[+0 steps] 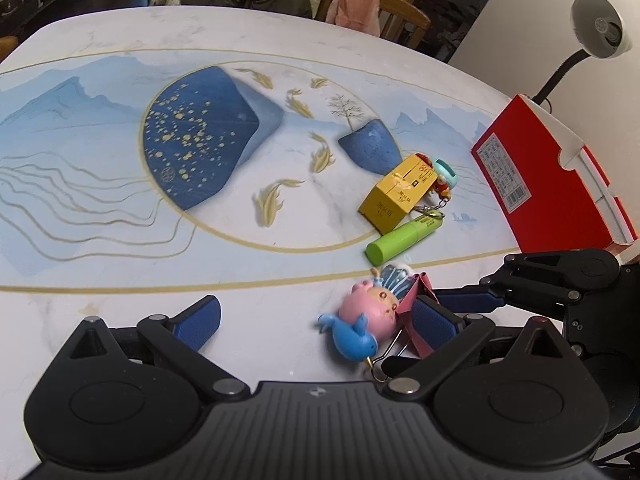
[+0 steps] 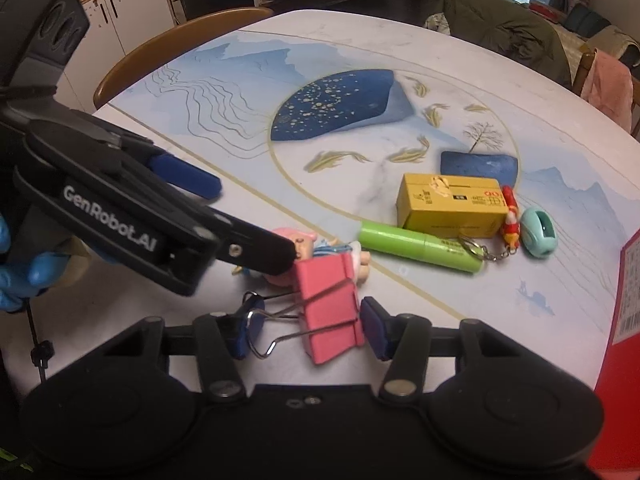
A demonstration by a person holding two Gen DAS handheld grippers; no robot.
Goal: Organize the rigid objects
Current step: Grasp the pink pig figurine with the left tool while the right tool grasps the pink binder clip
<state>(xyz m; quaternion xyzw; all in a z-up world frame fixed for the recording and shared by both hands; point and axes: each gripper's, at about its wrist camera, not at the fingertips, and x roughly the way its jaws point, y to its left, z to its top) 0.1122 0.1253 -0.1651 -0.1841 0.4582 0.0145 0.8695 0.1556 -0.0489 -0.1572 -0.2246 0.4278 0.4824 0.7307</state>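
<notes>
A pink binder clip (image 2: 329,307) lies on the table between the fingers of my right gripper (image 2: 310,330), which is open around it; its left pad is near the wire handles. The clip also shows in the left wrist view (image 1: 416,312). A pink and blue toy figure (image 1: 366,314) lies beside the clip. My left gripper (image 1: 316,318) is open around the toy and the clip; it shows in the right wrist view (image 2: 248,220). A green tube (image 1: 404,236), a yellow box (image 1: 398,194) and a keychain figure (image 1: 442,180) lie further off.
A red box (image 1: 548,176) stands at the table's right edge. A white desk lamp (image 1: 600,28) is behind it. Chairs with clothes (image 1: 356,4) stand at the far side. A mint round object (image 2: 540,232) lies next to the keychain.
</notes>
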